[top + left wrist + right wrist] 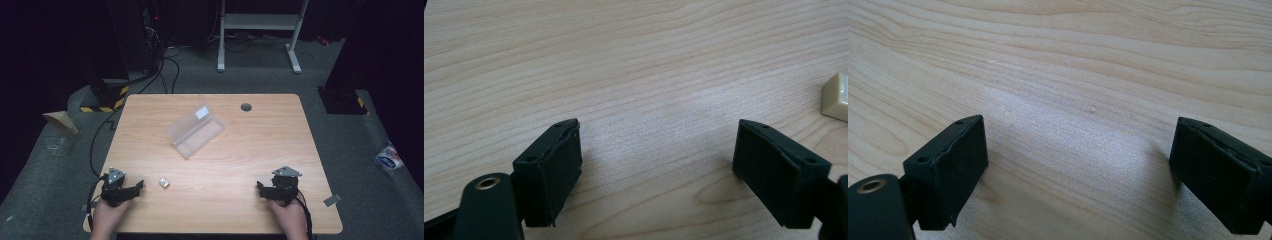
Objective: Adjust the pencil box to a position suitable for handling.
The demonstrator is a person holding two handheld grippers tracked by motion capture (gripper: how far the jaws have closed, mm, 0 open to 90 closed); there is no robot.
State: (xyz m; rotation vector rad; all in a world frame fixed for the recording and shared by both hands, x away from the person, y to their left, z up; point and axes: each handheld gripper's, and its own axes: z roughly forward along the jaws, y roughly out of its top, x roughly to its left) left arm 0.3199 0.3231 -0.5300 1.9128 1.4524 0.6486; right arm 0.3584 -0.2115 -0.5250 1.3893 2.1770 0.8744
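Small cream block sitting on the bench, just right of the left tongs and peeking in at the right edge of the left gripper view. Way closer to left than to the right tongs. Both gaping wide, holding nothing. Long axis too small to call. Clear box farther back, well apart.

Bare table between grippers; small block beside left gripper.

The left tool hangs low over the wooden table, jaws wide apart (nothing between them); a small cream block lies beside.
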